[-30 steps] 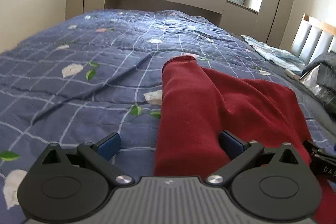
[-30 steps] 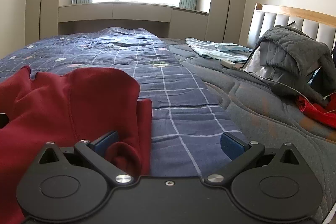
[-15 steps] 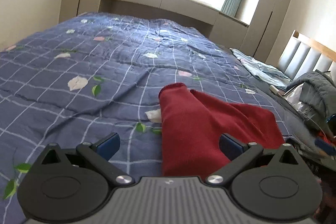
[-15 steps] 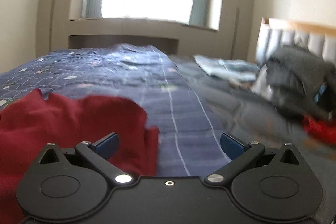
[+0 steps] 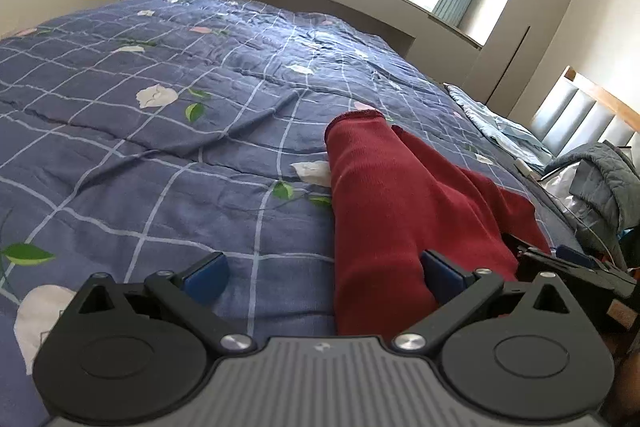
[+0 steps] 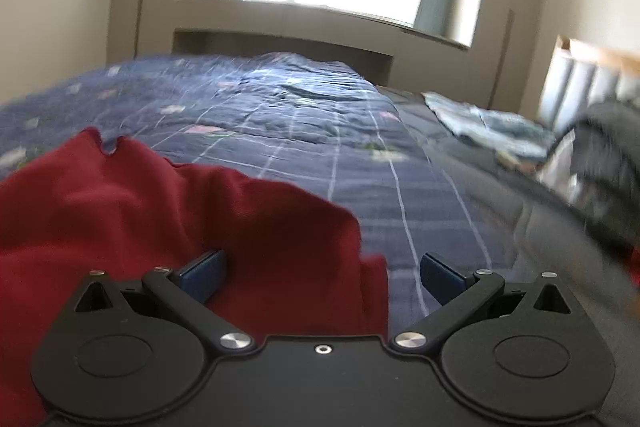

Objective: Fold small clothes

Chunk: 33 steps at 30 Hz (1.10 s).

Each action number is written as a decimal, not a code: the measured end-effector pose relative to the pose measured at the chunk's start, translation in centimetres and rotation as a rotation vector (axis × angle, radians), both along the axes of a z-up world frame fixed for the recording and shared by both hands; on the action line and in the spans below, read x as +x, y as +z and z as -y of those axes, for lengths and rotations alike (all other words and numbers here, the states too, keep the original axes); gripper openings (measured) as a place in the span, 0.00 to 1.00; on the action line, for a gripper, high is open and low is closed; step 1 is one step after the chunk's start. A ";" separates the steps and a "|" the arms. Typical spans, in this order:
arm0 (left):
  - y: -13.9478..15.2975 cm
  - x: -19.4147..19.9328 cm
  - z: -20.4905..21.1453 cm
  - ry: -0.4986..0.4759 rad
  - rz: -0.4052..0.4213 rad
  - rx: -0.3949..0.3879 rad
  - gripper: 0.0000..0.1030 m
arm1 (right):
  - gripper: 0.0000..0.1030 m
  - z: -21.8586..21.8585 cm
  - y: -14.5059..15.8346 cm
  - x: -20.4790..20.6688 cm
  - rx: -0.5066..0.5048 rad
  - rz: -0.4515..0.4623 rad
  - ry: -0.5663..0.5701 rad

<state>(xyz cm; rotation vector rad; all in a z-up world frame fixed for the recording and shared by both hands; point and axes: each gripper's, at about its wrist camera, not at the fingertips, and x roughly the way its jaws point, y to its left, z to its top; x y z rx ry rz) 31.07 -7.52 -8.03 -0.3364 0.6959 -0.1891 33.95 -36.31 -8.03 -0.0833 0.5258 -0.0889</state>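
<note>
A dark red garment (image 5: 384, 211) lies on the blue checked bed cover (image 5: 160, 131), one long folded part running away from me to a hemmed end. My left gripper (image 5: 322, 277) is open, its jaws wide apart over the near end of that red part. In the right wrist view the red garment (image 6: 160, 211) fills the lower left. My right gripper (image 6: 322, 273) is open, with the cloth's right edge lying between the jaws. The right gripper's black body shows in the left wrist view (image 5: 576, 275), beside the garment.
A grey quilted jacket (image 5: 600, 183) and a light blue folded cloth (image 5: 504, 127) lie on the right side of the bed near the headboard (image 5: 592, 107). A window and cabinets stand beyond the bed's far end. The right wrist view is blurred.
Both grippers stay open. The left one has tilted and come down closer to the red garment again. The right one has moved left, so more red cloth lies between its jaws.
</note>
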 end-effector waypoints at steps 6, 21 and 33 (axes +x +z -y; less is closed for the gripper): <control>-0.2 0.1 0.1 0.001 0.003 -0.007 1.00 | 0.99 -0.1 -0.3 0.1 -0.002 -0.002 -0.013; 0.7 0.1 -0.3 0.002 -0.035 -0.020 0.99 | 0.99 -0.5 -0.2 -0.7 -0.015 0.029 -0.024; 0.6 2.2 -1.6 -0.101 -0.150 -0.093 1.00 | 0.99 6.1 -0.8 -4.6 0.499 -0.003 -0.032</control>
